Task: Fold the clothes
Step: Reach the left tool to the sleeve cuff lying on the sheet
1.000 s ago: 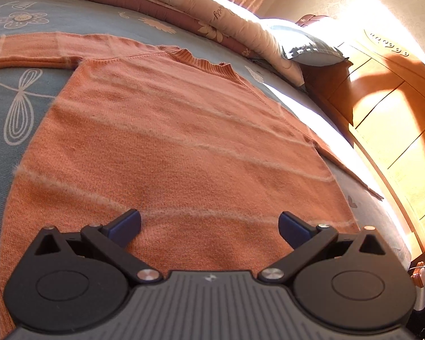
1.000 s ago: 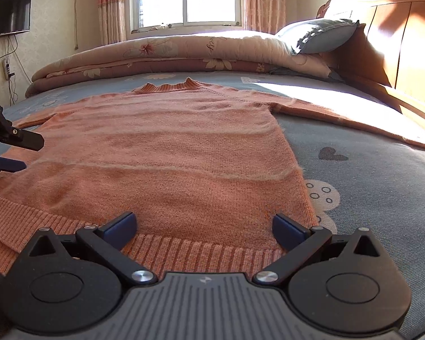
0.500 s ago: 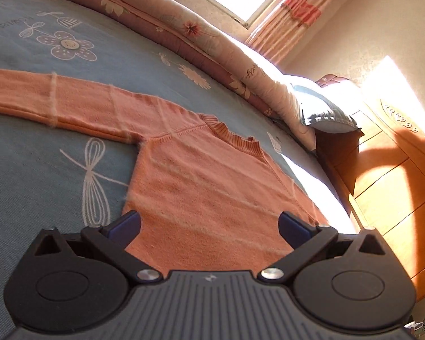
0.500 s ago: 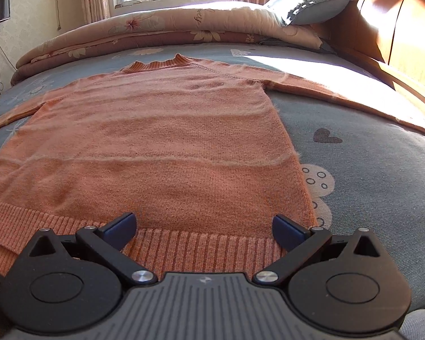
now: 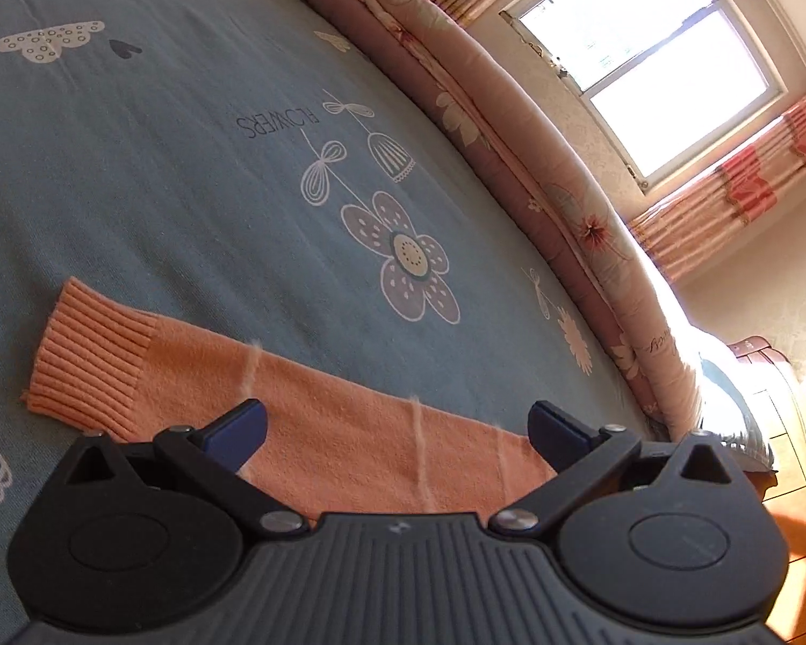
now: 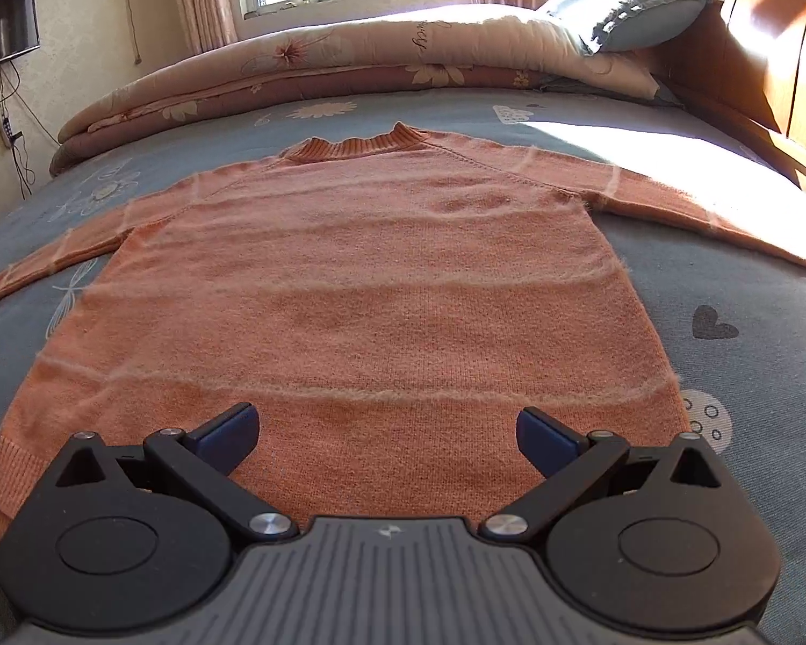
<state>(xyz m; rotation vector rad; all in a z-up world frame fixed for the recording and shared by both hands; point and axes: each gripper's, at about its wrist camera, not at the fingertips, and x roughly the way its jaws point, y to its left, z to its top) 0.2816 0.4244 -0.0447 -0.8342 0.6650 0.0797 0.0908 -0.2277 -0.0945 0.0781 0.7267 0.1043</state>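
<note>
Orange knit sweater (image 6: 360,290) spread flat, front up, on the blue printed bed (image 6: 752,279), collar toward the folded quilt (image 6: 381,59) and window, hem toward the viewer. Both sleeves lie stretched out to the sides, so the garment forms a wide T; nothing is folded yet.

Left hand-held gripper (image 5: 397,424): jaws spread wide, empty, hovering directly over the left sleeve (image 5: 306,430). The sleeve's long axis runs crosswise to the gripper's fingers, from the ribbed cuff (image 5: 88,360) at the left of this view toward the body of the sweater, out of view at the right. The cuff lies just left of the left fingertip (image 5: 239,427). This hand is plainly the nearer one to that sleeve, so a first fold of the sleeve inward over the chest would likely fall to it.

Right hand-held gripper (image 6: 387,432): jaws likewise spread, empty, poised above the lower body of the sweater near the ribbed hem (image 6: 5,470), pointing along the garment's length toward the collar (image 6: 357,145).

The knit is soft and fuzzy, crossed by pale thin stripes, with slight ripples across the chest; it looks limp and likely to drag rather than slide.
</note>
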